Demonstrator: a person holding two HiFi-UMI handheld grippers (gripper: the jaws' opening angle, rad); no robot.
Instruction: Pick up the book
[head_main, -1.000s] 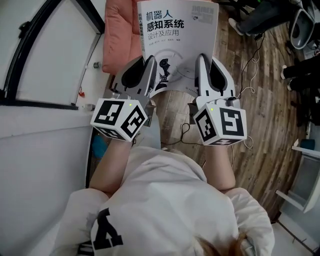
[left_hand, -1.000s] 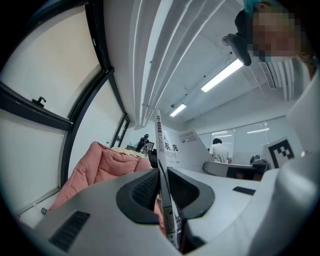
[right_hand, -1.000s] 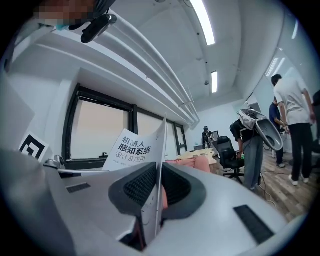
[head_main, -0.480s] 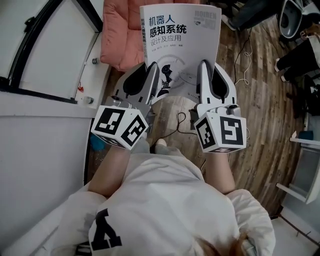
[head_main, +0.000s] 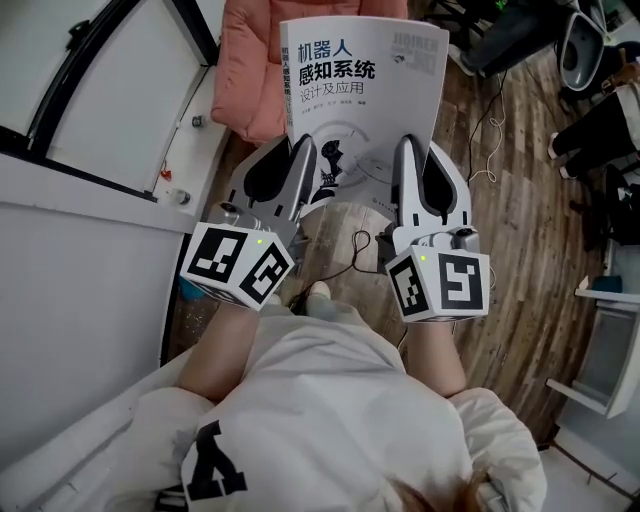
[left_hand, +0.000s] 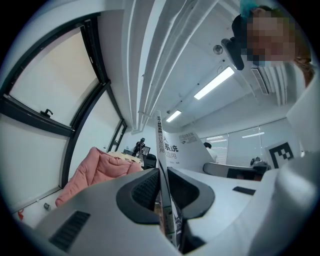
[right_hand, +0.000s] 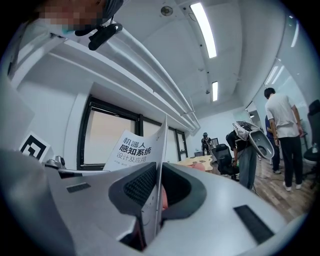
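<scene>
Little is changing from a second ago: the book (head_main: 360, 90) is staying aloft before the person, over the wooden floor (head_main: 520, 200) and a pink cushion (head_main: 255, 70), only drifting slightly in the head view, so the pick-up is looking done. The left gripper (head_main: 296, 165) and right gripper (head_main: 408, 165) are each pinching a lower corner, jaws narrowed onto the pages. They are hiding the book's bottom edge, and the back cover is facing away.
</scene>
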